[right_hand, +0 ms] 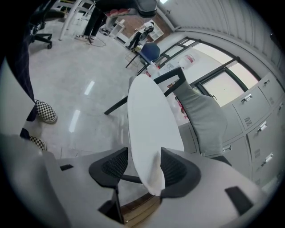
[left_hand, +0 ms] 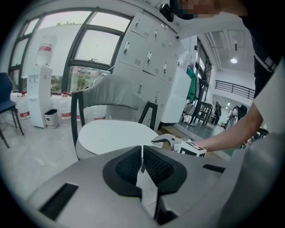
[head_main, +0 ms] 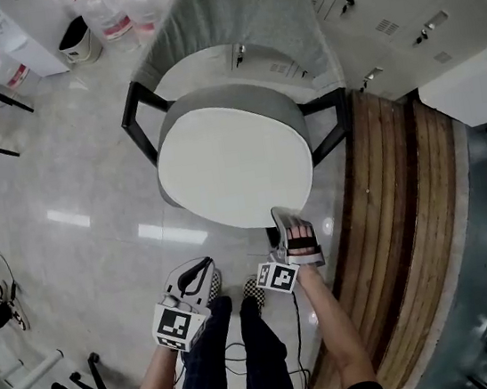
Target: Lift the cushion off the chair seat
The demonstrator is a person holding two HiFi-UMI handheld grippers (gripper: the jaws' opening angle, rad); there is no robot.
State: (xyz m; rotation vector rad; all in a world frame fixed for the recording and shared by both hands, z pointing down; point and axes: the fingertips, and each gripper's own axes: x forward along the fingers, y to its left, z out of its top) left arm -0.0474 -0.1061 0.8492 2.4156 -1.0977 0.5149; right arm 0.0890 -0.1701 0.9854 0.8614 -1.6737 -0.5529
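- The cushion (head_main: 235,163) is white and lies flat on the seat of the grey chair (head_main: 237,19), covering nearly all of it.
- In my head view its long axis runs roughly 9 to 3 o'clock. The straighter rear edge sits against the chair back at 12. The rounded front edge faces 6, toward the person's legs.
- Containers: a dark waste bin (head_main: 78,40) with a pale liner stands at 11 o'clock from the chair. I cannot make out what is in it.
- Large clear water bottles (head_main: 110,14) with red caps stand just beside the bin. How full they are I cannot tell.
- The grey lockers (head_main: 397,6) at 2 o'clock have their doors closed.
- The right gripper (head_main: 291,224) is at the cushion's front edge, around 5 o'clock on it. The bare forearm reaches up from 6 and the tool slants downward toward 12.
- Its own view shows the jaws spread wide, with the cushion's thin front edge standing between the pads. The left pad is clear of the fabric and I see no squeeze on it.
- The left gripper (head_main: 202,267) hangs back over the person's knee, at 7 o'clock from the cushion and well apart from it, aimed toward 1.
- Its jaws are closed together with nothing between them.
- A wooden platform (head_main: 399,212) runs along the chair at 3 to 4 o'clock.
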